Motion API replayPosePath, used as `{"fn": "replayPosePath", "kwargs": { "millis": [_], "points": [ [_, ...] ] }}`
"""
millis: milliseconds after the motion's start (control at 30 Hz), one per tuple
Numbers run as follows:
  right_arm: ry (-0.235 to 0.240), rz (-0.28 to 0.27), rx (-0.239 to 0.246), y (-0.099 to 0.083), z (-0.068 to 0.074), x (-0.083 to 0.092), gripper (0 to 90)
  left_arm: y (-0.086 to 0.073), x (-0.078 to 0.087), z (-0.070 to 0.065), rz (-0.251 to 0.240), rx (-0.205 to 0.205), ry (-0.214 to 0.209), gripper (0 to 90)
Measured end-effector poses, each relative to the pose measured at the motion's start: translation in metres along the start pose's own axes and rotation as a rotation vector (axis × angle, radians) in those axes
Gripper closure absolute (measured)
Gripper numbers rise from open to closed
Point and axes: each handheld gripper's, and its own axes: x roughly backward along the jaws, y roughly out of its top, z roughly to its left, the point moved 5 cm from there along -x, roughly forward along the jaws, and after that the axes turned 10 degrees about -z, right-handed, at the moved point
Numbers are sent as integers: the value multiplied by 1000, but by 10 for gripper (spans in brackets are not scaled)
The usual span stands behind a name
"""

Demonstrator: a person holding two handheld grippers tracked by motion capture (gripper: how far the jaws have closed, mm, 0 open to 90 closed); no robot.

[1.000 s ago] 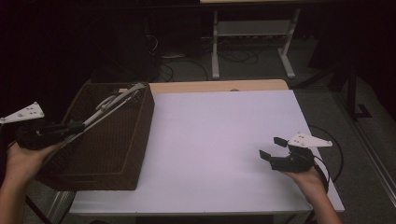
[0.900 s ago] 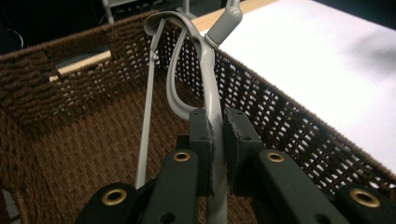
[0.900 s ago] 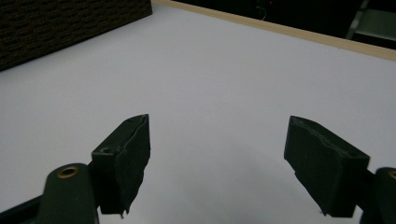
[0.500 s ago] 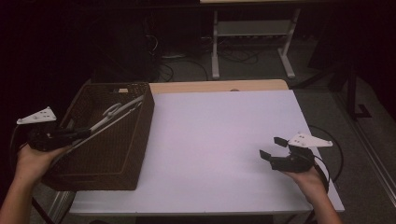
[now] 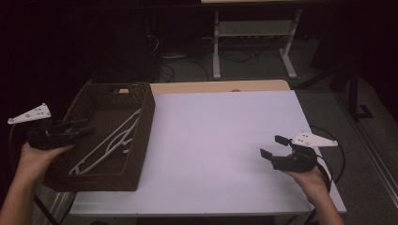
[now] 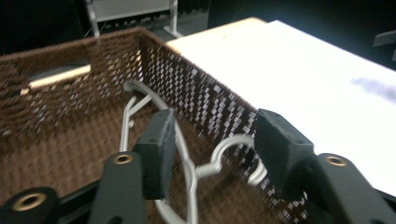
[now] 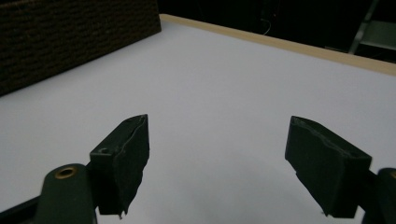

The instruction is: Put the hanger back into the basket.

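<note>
We see the white plastic clothes hanger [image 5: 109, 143] lying in the dark brown woven basket [image 5: 141, 140], long axis away from us, directly below our left gripper [image 5: 80, 130], whose jaws have just been opening and hold nothing, while our right gripper [image 5: 274, 146] rests open-jawed and empty well apart.

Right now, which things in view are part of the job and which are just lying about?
Part of the job:
- white hanger, lying in the basket
- brown wicker basket
- left gripper, jaws just opened, clear of the hanger

Just about:
- right gripper, open over the bare white table
- metal stand and floor cables beyond the table
</note>
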Motion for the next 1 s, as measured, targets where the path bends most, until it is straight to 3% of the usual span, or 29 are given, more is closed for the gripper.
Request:
{"fn": "replayPosePath", "kwargs": {
  "millis": [400, 567, 1000],
  "points": [
    [31, -47, 17, 24, 12, -4, 136, 17, -27, -47, -102, -8, -76, 229],
    [30, -85, 15, 37, 15, -4, 110, 19, -42, -65, -123, -34, -92, 136],
    [17, -156, 3, 63, 24, -4, 39, 18, -81, -105, -179, -42, -169, 82]
  ]
}}
